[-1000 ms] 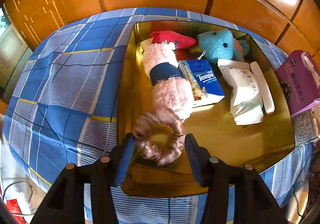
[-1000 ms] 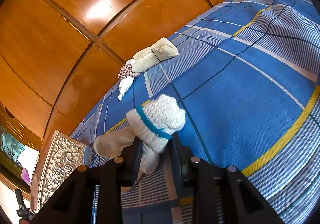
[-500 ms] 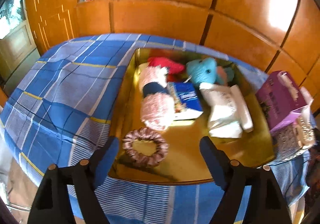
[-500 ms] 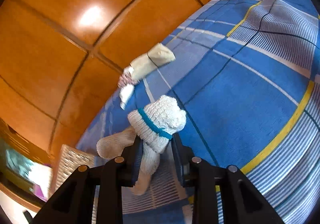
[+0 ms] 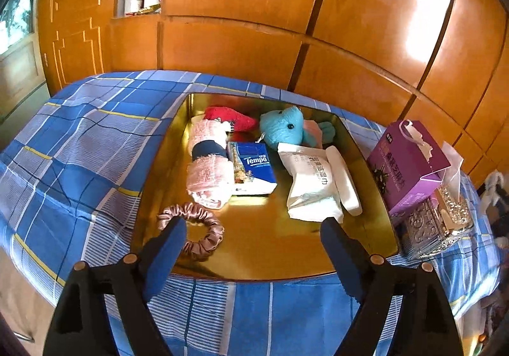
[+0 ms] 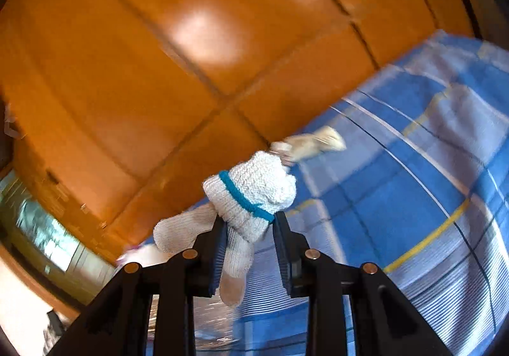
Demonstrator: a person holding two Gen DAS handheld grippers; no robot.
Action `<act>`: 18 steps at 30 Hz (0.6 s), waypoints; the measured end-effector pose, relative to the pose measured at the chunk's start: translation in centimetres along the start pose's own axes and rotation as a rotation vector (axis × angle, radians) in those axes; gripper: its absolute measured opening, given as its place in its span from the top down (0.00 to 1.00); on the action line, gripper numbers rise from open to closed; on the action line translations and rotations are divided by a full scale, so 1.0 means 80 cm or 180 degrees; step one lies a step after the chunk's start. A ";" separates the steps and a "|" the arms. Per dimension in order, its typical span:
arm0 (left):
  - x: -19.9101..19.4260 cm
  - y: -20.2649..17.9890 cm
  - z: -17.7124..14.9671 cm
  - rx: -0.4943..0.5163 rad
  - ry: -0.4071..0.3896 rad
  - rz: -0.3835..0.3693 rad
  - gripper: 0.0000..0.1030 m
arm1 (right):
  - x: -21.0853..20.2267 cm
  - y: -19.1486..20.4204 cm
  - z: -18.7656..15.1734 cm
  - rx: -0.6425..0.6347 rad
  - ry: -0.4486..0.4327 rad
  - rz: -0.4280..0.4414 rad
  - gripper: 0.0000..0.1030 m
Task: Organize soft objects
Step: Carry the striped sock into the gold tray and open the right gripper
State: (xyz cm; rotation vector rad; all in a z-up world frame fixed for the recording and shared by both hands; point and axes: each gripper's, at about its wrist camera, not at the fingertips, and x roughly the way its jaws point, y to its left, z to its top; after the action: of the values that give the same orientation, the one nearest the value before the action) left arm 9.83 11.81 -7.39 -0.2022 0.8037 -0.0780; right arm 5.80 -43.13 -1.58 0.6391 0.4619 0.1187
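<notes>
Left gripper (image 5: 253, 255): jaws spread wide, nothing between the pads. It hangs over the near edge of the gold tray (image 5: 366, 162), which sits on the blue plaid bedspread (image 5: 79, 146). The pink satin scrunchie (image 5: 194, 230) lies flat on the tray floor just ahead of the left finger (image 5: 165, 247), partly hidden by its tip, not gripped.

Farther ahead of the fingers, inside the tray:
- pink fuzzy roll with a navy band (image 5: 208, 165), beyond the scrunchie on the left-finger side
- blue Tempo tissue pack (image 5: 253, 170), touching the roll's right side
- white wet-wipe pack (image 5: 313, 184), ahead of the right finger
- red plush piece (image 5: 230, 119) and teal plush toy (image 5: 284, 127) at the far end

Outside the tray, right of the right finger: purple box (image 5: 407, 165) leaning on an ornate silvery box (image 5: 429, 225). Wooden cabinet panels (image 5: 254, 6) behind.

Right gripper (image 6: 246, 241): jaws nearly closed, clamped on a white knitted sock bundle with a teal stripe (image 6: 251, 190). The bundle bulges out past the fingertips; one loose end hangs down between the fingers, another sticks out left. It is clear of the bedspread. View blurred. Well beyond the fingertips, a pale beige item (image 6: 315, 141) lies on the bed near the wooden wall; cannot tell what it is.
</notes>
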 end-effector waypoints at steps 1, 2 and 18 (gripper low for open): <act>-0.003 0.003 -0.001 -0.0026 -0.0025 -0.0014 0.16 | -0.004 0.014 0.000 -0.0089 0.0000 0.0061 0.73; -0.006 0.006 -0.002 -0.0056 -0.0048 -0.0033 0.16 | -0.005 0.031 0.000 -0.0186 0.0004 0.0128 0.73; -0.030 0.073 -0.017 -0.0493 -0.0254 0.0113 0.16 | 0.083 0.324 -0.123 -0.1861 0.0795 0.1063 0.73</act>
State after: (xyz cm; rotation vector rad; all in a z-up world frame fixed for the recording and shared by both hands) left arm 7.11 17.67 -7.82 -0.3354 0.7340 0.0259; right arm 8.19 -15.35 4.51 0.1179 0.5265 0.6320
